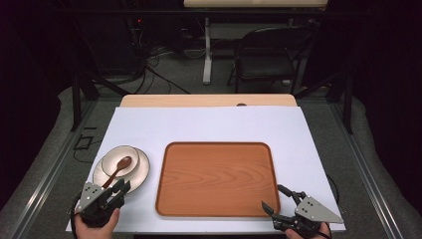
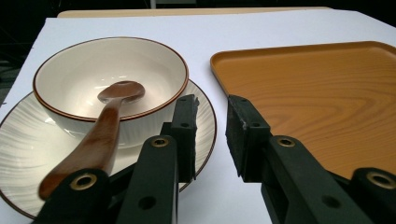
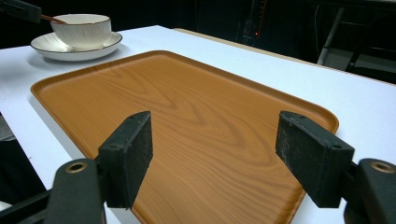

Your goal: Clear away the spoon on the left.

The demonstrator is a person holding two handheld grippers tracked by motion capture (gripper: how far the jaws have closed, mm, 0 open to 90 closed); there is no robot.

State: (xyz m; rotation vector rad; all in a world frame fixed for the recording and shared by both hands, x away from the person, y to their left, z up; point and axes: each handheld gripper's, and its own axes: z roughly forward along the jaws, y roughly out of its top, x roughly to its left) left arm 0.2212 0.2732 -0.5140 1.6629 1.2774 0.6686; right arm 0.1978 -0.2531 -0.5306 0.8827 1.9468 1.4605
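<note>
Two grippers are hovering low at my edge of the table, neither one gripping anything.
I am holding the left gripper [image 1: 121, 190] about half open and empty, one jaw over the near rim of the plate [image 2: 18, 135], probably to line up a pinch there. Just ahead, the bowl [image 2: 130, 123] is sitting on that plate, and the spoon [image 2: 100, 135] is leaning out beside the jaw. The right gripper [image 1: 272, 197] is gaping wide and empty at the near corner of the tray [image 3: 187, 93].

Right gripper [image 3: 212, 158]: two black padded jaws stand wide apart with nothing between the pads, raised over the near corner of a wooden tray [image 3: 177, 107]. The tray lies empty on a white table cover [image 3: 289, 79]. At far left, a white bowl [image 3: 81, 29] sits on a saucer [image 3: 74, 49], a wooden spoon handle [image 3: 52, 19] leaning out of it.
</note>
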